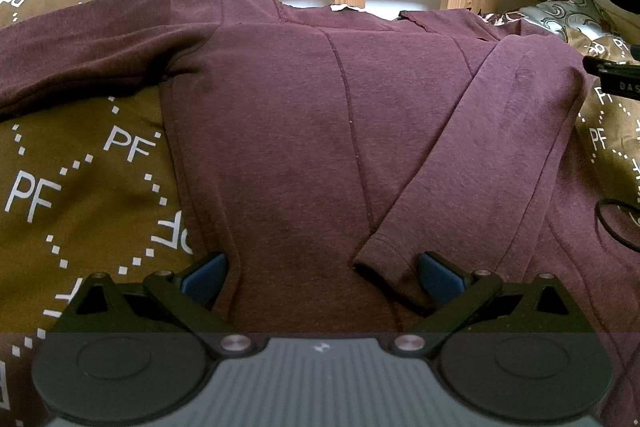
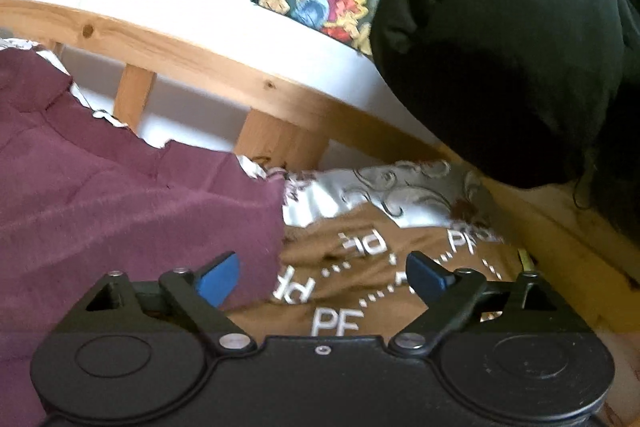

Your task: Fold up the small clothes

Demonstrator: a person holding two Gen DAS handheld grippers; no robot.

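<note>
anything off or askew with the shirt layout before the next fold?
The maroon shirt is lopsided: one sleeve is folded in across the body, while the other sleeve lies spread out over the brown PF blanket. No damage visible. Left claw and right claw are open.

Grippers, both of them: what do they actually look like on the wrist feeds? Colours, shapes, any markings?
The left gripper and right gripper look alike: blue wedge-shaped fingertips on black linkage arms with silvery pivot screws, and two round black discs on the body. The left body has a grey ribbed centre panel with a small white mark; the right is plain black. No cables or sleeves show.
</note>
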